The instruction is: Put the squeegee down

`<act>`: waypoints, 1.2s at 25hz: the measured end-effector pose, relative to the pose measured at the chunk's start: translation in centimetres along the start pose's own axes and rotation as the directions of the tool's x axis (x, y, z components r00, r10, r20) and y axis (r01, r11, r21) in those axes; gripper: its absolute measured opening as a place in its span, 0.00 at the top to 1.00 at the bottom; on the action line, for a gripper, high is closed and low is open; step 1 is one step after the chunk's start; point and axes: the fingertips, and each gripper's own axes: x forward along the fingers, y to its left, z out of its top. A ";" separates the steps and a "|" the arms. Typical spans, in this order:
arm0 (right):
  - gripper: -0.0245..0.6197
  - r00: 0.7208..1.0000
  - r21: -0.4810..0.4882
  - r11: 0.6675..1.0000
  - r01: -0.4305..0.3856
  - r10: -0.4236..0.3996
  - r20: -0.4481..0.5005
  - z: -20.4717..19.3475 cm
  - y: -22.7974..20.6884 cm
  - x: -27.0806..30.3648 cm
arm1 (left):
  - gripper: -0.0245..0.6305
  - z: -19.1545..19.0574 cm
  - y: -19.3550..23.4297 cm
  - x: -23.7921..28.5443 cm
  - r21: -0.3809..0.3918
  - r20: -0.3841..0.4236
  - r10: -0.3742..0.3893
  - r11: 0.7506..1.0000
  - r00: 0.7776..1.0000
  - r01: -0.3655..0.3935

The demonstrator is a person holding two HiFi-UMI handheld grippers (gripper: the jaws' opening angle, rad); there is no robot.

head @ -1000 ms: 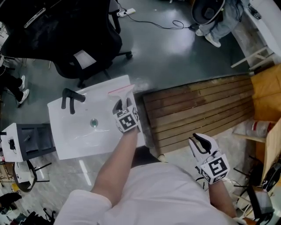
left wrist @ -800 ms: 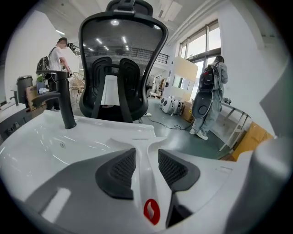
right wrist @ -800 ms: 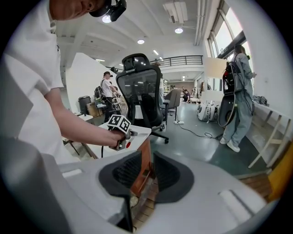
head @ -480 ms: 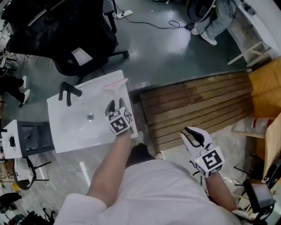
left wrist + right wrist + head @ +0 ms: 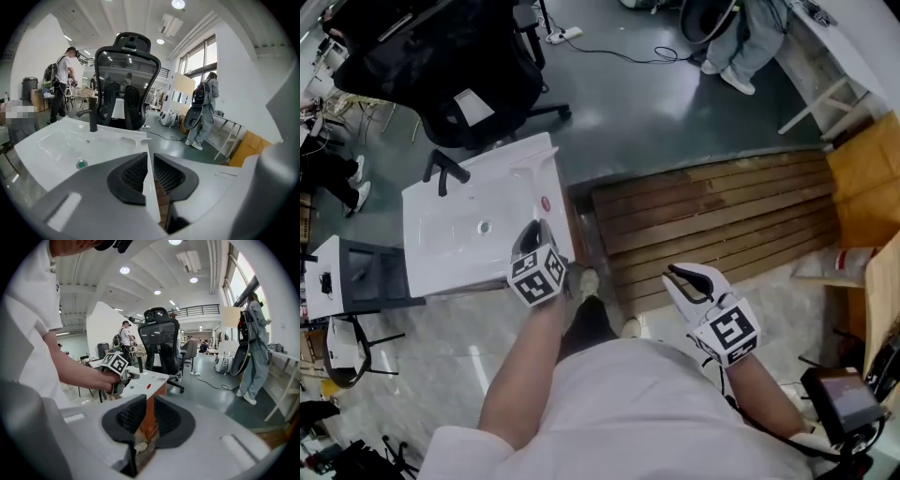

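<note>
The white squeegee [image 5: 534,161] lies flat on the far right corner of the white sink [image 5: 441,253], free of both grippers; it also shows at the sink's far edge [image 5: 136,138]. My left gripper [image 5: 536,231] is over the sink's near right edge, well back from the squeegee. Its jaws have just been closing and now stand at a thin slit with nothing between them [image 5: 149,159]. My right gripper [image 5: 673,272] hovers over the wooden slats, jaws together and empty [image 5: 150,404]. The right gripper view shows the left gripper [image 5: 130,375] above the sink.
A black faucet [image 5: 445,169] and a drain [image 5: 484,226] are on the sink. Slatted wooden boards [image 5: 712,216] lie to its right. A black office chair [image 5: 459,75] stands behind it, a person [image 5: 741,37] at the top, and a small stand [image 5: 347,277] at the left.
The left gripper let go of the squeegee, drew back toward the sink's near edge and rose, its jaws closing. The squeegee stays on the sink. The right gripper shifted left.
</note>
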 end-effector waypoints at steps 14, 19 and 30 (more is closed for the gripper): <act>0.96 0.989 -0.080 0.987 -0.137 0.141 0.038 0.3 9.1 -0.6 | 0.95 -2.0 -4.1 -16.7 0.043 0.038 -0.389 0.921 0.921 0.387; 0.96 0.982 -0.125 0.978 -0.168 0.176 0.062 1.6 12.6 -0.9 | 0.95 -2.8 -7.0 -22.4 0.140 -0.016 -0.537 0.834 0.843 0.534; 0.96 0.980 -0.193 0.962 -0.191 0.197 0.009 2.8 21.6 2.2 | 0.95 -4.8 -1.5 -30.2 0.138 -0.104 -0.633 0.755 0.767 0.641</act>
